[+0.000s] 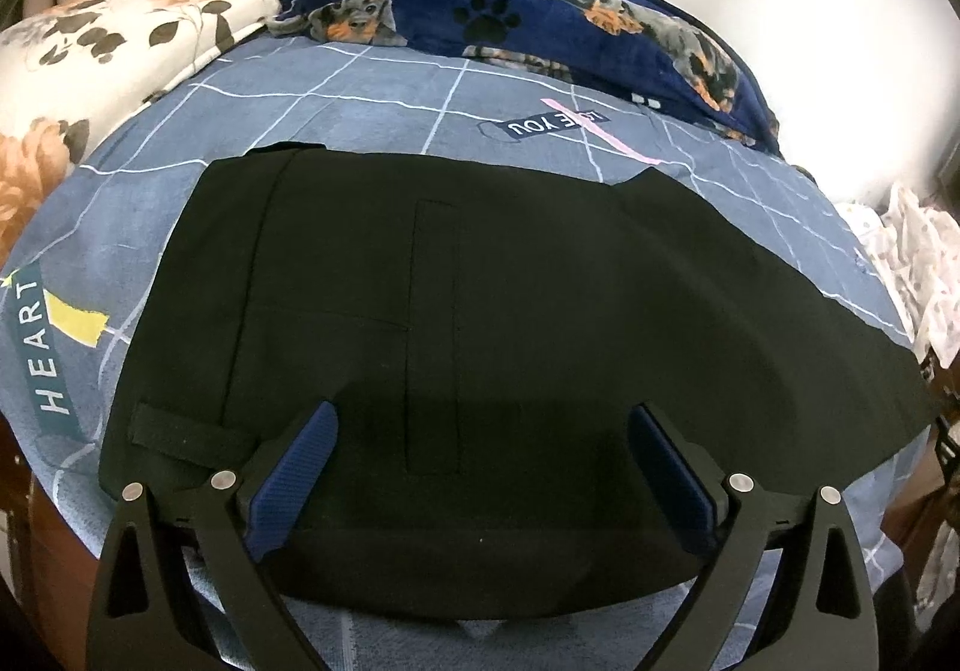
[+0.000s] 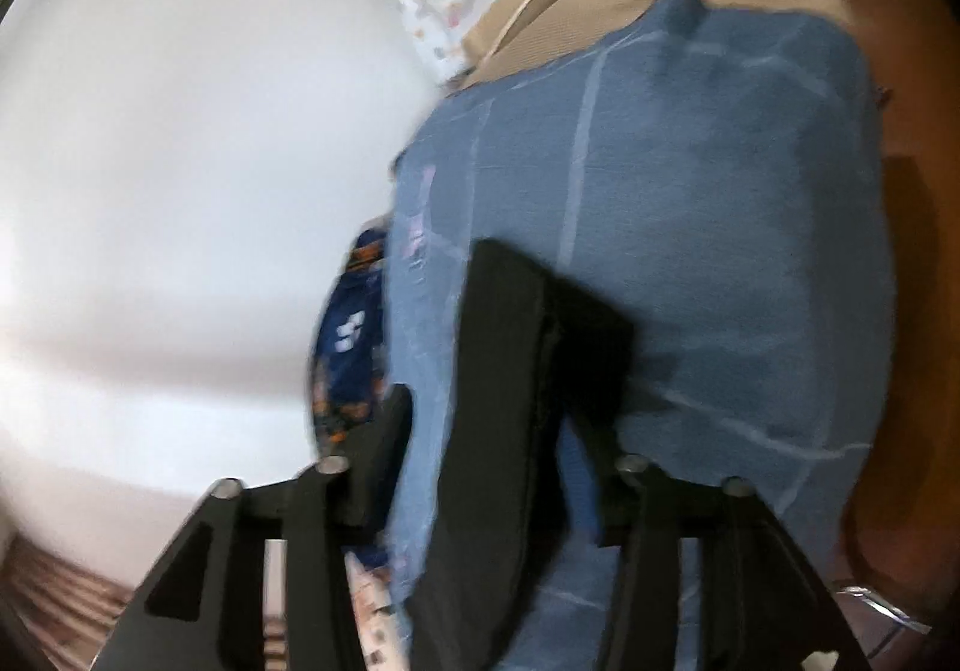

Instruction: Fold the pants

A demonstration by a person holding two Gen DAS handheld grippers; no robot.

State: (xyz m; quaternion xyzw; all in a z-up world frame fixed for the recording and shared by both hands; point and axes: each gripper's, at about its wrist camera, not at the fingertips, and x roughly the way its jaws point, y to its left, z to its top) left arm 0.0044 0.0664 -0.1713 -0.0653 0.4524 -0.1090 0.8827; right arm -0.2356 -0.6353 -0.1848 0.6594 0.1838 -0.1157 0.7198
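Support surface: bed covered by a blue-grey sheet with a pale grid of lines and printed word labels.
Centre: black pants, spread flat on the sheet.
Far edge: navy dog-print blanket, bunched on the sheet.
Far-left corner: cream floral quilt.
Right edge: white spotted cloth, crumpled.

The left wrist view looks steeply down, close over the bedsheet; the right, tilted sideways, shares it.
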